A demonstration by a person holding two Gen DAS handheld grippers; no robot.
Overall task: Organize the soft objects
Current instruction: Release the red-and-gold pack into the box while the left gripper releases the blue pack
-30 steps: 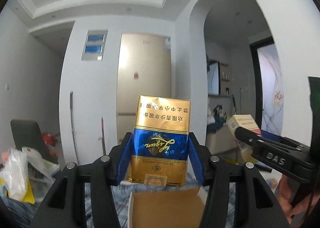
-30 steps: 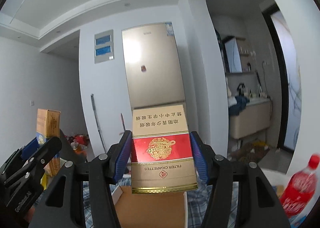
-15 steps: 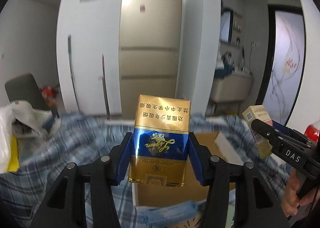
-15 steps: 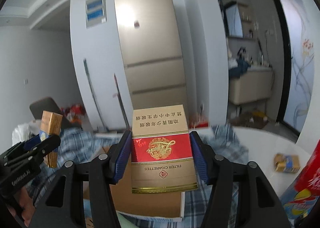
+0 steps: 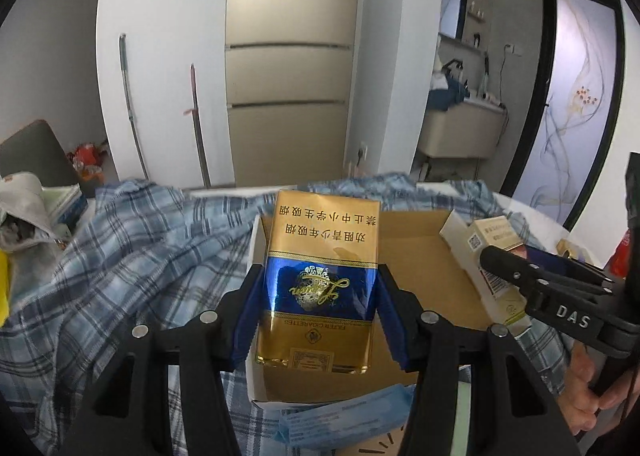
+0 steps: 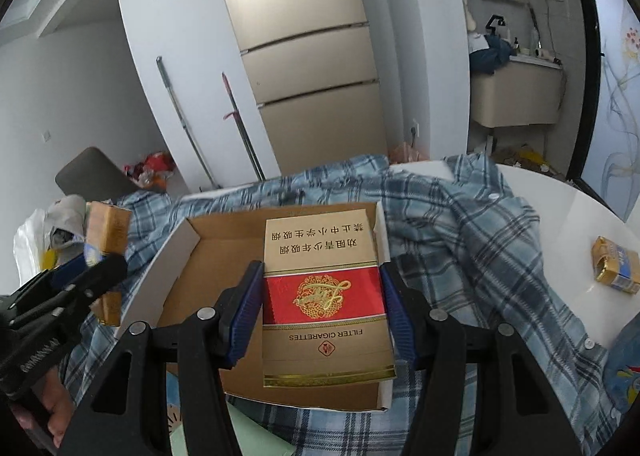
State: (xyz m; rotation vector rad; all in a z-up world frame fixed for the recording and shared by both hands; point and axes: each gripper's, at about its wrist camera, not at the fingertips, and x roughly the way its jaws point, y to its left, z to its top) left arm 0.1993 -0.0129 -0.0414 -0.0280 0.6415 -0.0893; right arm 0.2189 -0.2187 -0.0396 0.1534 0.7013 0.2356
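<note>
Left gripper clamped on a gold-and-blue cigarette pack, blue pads pressing both long sides. Pack is upright in the jaws, print upside down to the camera, hanging over the left half of the open cardboard box.

Right gripper clamped on a gold-and-red cigarette pack, same hold: pads on both sides, print inverted, over the right half of the same box. In the left wrist view the right gripper comes in from the right with its pack seen edge-on; the person's hand is on its handle.

The box has a brown inside and white outer walls, and its floor looks bare. It sits on a blue plaid shirt spread across the white worktop; the shirt wraps around the box on its left, right and far sides.

A third pack, gold with blue, lies on bare worktop near the right edge, well apart from the box. A bottle with a colourful label is cut off at the near right edge. A plastic bag with clutter sits at the left edge. Blue printed wrapper lies just in front of the box's near wall.
</note>
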